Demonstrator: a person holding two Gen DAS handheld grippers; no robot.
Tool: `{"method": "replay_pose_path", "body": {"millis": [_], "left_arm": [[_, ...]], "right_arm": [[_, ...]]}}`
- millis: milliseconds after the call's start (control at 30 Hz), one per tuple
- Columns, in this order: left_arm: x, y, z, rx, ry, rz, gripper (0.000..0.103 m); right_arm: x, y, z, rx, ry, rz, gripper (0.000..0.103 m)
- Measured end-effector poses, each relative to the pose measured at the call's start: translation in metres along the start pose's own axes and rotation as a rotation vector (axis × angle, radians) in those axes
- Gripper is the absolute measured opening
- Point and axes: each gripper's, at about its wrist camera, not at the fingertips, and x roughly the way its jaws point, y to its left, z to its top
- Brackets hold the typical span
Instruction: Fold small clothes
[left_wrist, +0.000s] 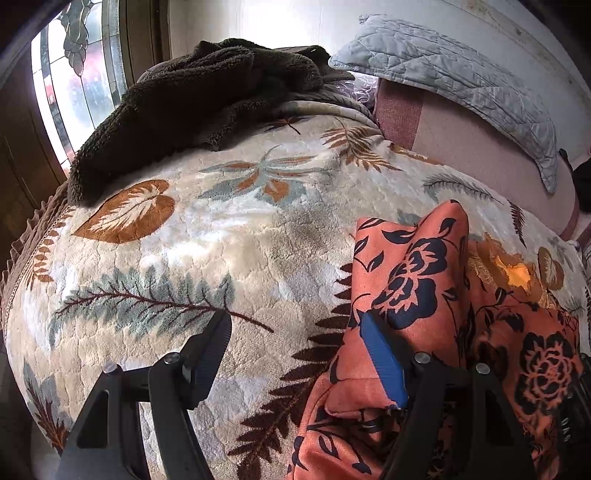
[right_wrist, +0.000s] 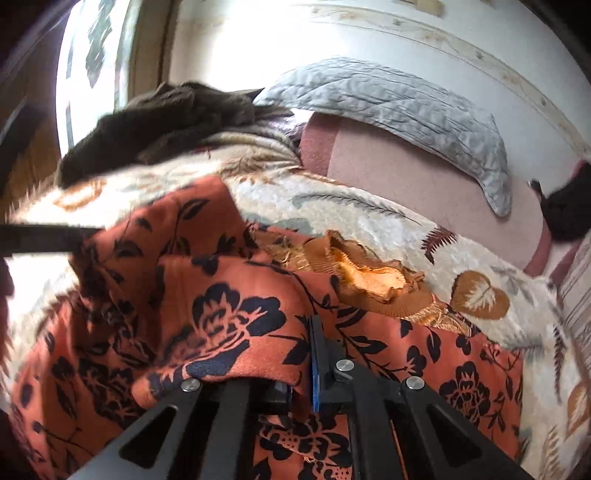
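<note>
An orange garment with dark blue flowers (left_wrist: 413, 295) lies on a leaf-patterned fleece blanket (left_wrist: 221, 236). My left gripper (left_wrist: 295, 332) is open just above the blanket; its right finger with the blue pad (left_wrist: 380, 354) touches the garment's left edge, the left finger (left_wrist: 210, 350) is over bare blanket. In the right wrist view my right gripper (right_wrist: 299, 354) is shut on a raised fold of the orange garment (right_wrist: 229, 317); cloth drapes over and hides its left finger. An orange-gold ribbed piece (right_wrist: 373, 280) lies behind the garment.
A dark brown fleece (left_wrist: 192, 99) is heaped at the blanket's far left, by a window (left_wrist: 70, 77). A grey quilted pillow (left_wrist: 458, 81) leans on a pink bolster (left_wrist: 472, 147) at the back right. A black bar (right_wrist: 44, 238) crosses the right wrist view's left edge.
</note>
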Motion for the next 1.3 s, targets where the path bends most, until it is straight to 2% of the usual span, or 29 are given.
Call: {"method": "replay_pose_path", "body": {"millis": [100,200,267,300,367,400,433,500,533,567,633,700,767,833,867,900,967,1033,1100,1167,1233,1300], "left_arm": [[-0.011,-0.006,0.000,0.011,-0.052,0.011,0.074],[-0.020,-0.022,-0.001,0.066,-0.085,0.007,0.074],[-0.020,-0.034,-0.003,0.105,-0.081,0.001,0.074],[-0.018,-0.039,-0.005,0.125,-0.072,-0.001,0.074],[-0.013,-0.051,-0.010,0.164,-0.055,0.005,0.074],[-0.011,-0.055,-0.011,0.180,-0.048,0.010,0.074],[-0.010,-0.059,-0.013,0.191,-0.044,0.014,0.074],[-0.010,-0.064,-0.015,0.201,-0.049,0.019,0.074],[-0.011,-0.067,-0.016,0.209,-0.054,0.019,0.074],[-0.012,-0.070,-0.018,0.221,-0.060,0.021,0.074],[-0.015,-0.076,-0.020,0.248,-0.081,0.031,0.074],[-0.015,-0.083,-0.022,0.275,-0.095,0.042,0.074],[-0.008,-0.088,-0.025,0.303,-0.067,0.057,0.074],[0.009,-0.090,-0.029,0.326,0.016,0.081,0.074],[0.014,-0.089,-0.031,0.319,0.047,0.077,0.074],[0.017,-0.087,-0.032,0.303,0.059,0.068,0.074],[0.012,-0.085,-0.025,0.273,0.046,0.038,0.074],[0.005,-0.085,-0.014,0.241,0.004,0.011,0.074],[0.009,-0.088,-0.003,0.220,-0.013,0.000,0.074],[0.027,-0.093,0.004,0.215,0.021,0.003,0.074],[0.054,-0.099,0.003,0.227,0.117,0.001,0.076],[0.057,-0.099,0.005,0.209,0.120,0.006,0.077]], "right_arm": [[-0.025,-0.061,-0.009,0.270,-0.023,0.047,0.006],[-0.038,-0.136,-0.044,0.610,0.029,0.121,0.006],[-0.033,-0.180,-0.078,0.866,0.113,0.217,0.012],[-0.025,-0.197,-0.097,1.002,0.183,0.289,0.015],[-0.010,-0.216,-0.130,1.219,0.297,0.436,0.033],[-0.010,-0.223,-0.143,1.305,0.306,0.457,0.033],[-0.018,-0.232,-0.150,1.357,0.264,0.430,0.034],[-0.041,-0.246,-0.144,1.348,0.162,0.319,0.037],[-0.052,-0.250,-0.137,1.325,0.111,0.272,0.043],[-0.062,-0.250,-0.129,1.294,0.057,0.226,0.059],[-0.067,-0.241,-0.108,1.182,0.003,0.177,0.063],[-0.052,-0.225,-0.088,1.077,0.047,0.212,0.063],[-0.034,-0.210,-0.080,1.016,0.117,0.212,0.062],[-0.010,-0.203,-0.081,0.977,0.245,0.124,0.061],[0.000,-0.203,-0.087,0.989,0.294,0.102,0.056],[0.004,-0.204,-0.089,1.003,0.302,0.104,0.055],[-0.004,-0.205,-0.081,0.990,0.254,0.098,0.056],[-0.009,-0.209,-0.068,0.943,0.169,0.084,0.056],[0.000,-0.207,-0.055,0.923,0.132,0.085,0.056],[0.018,-0.211,-0.054,0.923,0.126,0.100,0.056],[0.044,-0.212,-0.056,0.922,0.192,0.096,0.054],[0.040,-0.220,-0.060,0.914,0.175,0.096,0.054]]}}
